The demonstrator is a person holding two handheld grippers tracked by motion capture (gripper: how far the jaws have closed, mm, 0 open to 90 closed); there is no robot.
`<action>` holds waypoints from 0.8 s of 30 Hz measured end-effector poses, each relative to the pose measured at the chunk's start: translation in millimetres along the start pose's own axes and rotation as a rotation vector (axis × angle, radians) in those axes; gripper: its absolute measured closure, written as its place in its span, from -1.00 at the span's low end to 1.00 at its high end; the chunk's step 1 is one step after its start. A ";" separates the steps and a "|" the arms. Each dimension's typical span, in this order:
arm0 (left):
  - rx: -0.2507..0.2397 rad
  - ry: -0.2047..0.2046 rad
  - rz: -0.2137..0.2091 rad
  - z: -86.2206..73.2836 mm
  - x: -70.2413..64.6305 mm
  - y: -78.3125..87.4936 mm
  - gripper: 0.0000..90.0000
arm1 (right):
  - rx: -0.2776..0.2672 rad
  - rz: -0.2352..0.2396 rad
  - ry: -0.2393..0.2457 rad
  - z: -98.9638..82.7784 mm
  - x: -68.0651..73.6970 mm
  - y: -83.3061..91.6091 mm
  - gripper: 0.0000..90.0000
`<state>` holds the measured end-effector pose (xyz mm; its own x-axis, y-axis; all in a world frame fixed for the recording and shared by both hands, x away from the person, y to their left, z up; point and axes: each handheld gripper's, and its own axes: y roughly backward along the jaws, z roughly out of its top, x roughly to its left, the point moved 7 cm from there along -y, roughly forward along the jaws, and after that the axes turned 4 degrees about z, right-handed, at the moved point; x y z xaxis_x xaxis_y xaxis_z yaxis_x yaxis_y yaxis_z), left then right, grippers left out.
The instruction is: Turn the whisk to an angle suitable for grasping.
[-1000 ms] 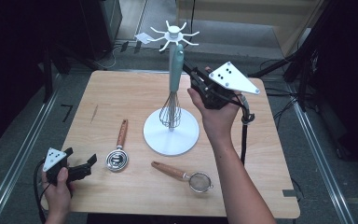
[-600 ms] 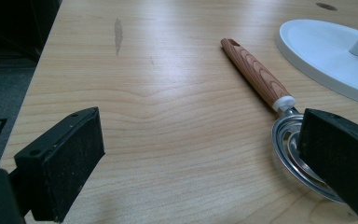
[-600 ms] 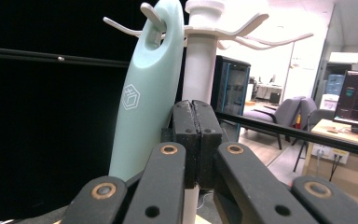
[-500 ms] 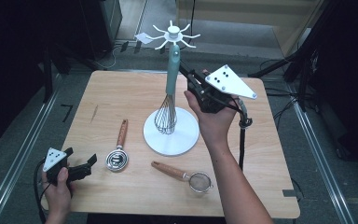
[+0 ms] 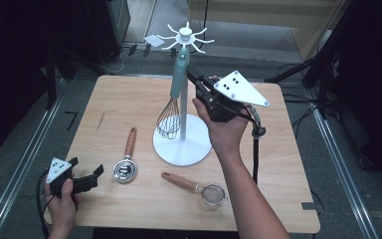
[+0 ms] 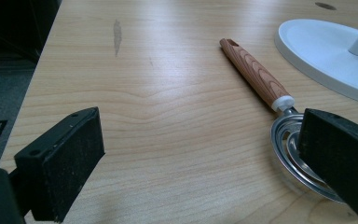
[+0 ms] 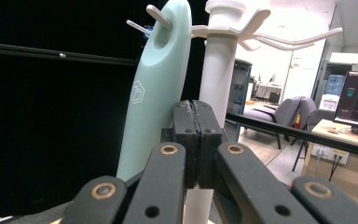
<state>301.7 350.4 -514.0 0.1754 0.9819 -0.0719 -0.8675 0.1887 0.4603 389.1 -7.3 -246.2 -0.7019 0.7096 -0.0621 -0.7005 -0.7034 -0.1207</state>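
whisk (image 5: 173,102) hanging upright on stand (image 5: 183,144), wires down, handle up

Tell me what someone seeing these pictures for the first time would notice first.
Most striking is the white utensil stand at the middle of the wooden table, with a mint-handled whisk hanging from one of its top hooks. Right beside the whisk's handle are the right tongs, jaws pressed shut with nothing between them. At the near left corner the left tongs sit open, pointing at a wood-handled spoon.
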 end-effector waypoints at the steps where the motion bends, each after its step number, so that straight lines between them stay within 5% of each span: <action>1: 0.001 0.000 -0.001 0.0 -0.1 0.0 -0.98 | -0.001 0.002 0.002 0.0 -0.5 0.4 1.00; 15: -0.005 -0.001 -0.008 0.3 -0.8 -0.3 -0.98 | 0.038 -0.007 -0.007 -12.6 -8.1 10.1 0.99; 24: 0.001 -0.001 -0.006 0.3 -0.7 -0.6 -0.98 | 0.089 -0.006 -0.052 -33.1 -19.9 28.4 0.85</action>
<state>302.2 349.6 -514.0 0.1814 0.9807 -0.0735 -0.8657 0.1947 0.4612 387.5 -40.0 -281.2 -0.7017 0.7124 -0.0093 -0.7119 -0.7015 -0.0325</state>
